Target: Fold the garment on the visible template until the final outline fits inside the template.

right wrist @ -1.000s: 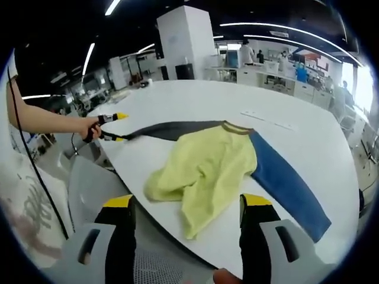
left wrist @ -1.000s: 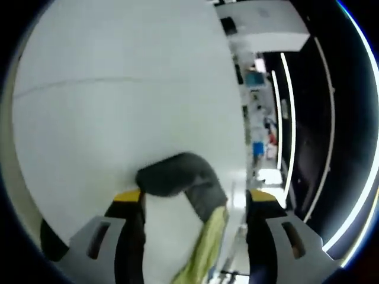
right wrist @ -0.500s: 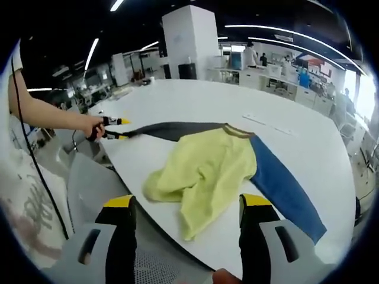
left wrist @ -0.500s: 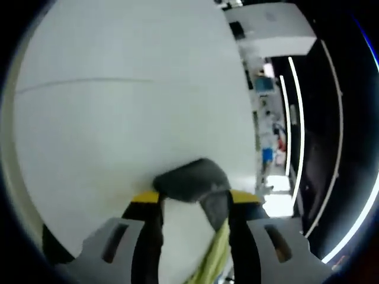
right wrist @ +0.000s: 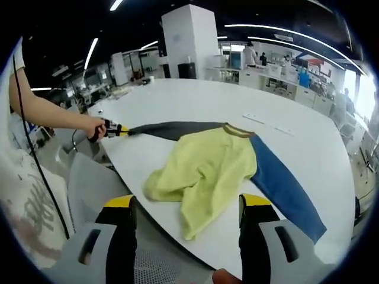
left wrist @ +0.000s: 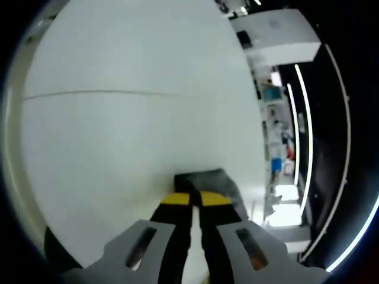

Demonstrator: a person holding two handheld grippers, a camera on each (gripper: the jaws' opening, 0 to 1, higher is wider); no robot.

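Since 1.0 s ago the left gripper (left wrist: 190,200) went from wide open w/ the grey sleeve end between its fingers to closed: yellow-tipped fingers (left wrist: 176,199) now meet, pinching the grey sleeve (left wrist: 204,180) at its cuff. Left gripper view: the cuff's dark fabric pokes out just past the fingertips, lying on the white table (left wrist: 130,118); a thin line runs across the table top further on. Right gripper view shows the same grip from afar: a person's hand (right wrist: 95,128) holds the left gripper (right wrist: 118,129) at the table's left edge, fingers shut on the sleeve tip (right wrist: 135,129). Garment (right wrist: 204,168) lies near the table's near edge, body yellow and crumpled, bunched in folds, hem toward the near edge; brownish collar (right wrist: 237,129) at its far side. Grey sleeve stretched out flat toward the left edge; blue sleeve (right wrist: 284,189) runs out straight toward the right edge/near-right corner. Right gripper (right wrist: 187,204) hangs off the near edge of the table, fingers spread wide, holding nothing, well apart from the garment. Small pale strip (right wrist: 266,124) lies on the table beyond the blue sleeve. Can't make out a template outline. White pillar (right wrist: 186,41) and benches w/ ppl in the bkgd.
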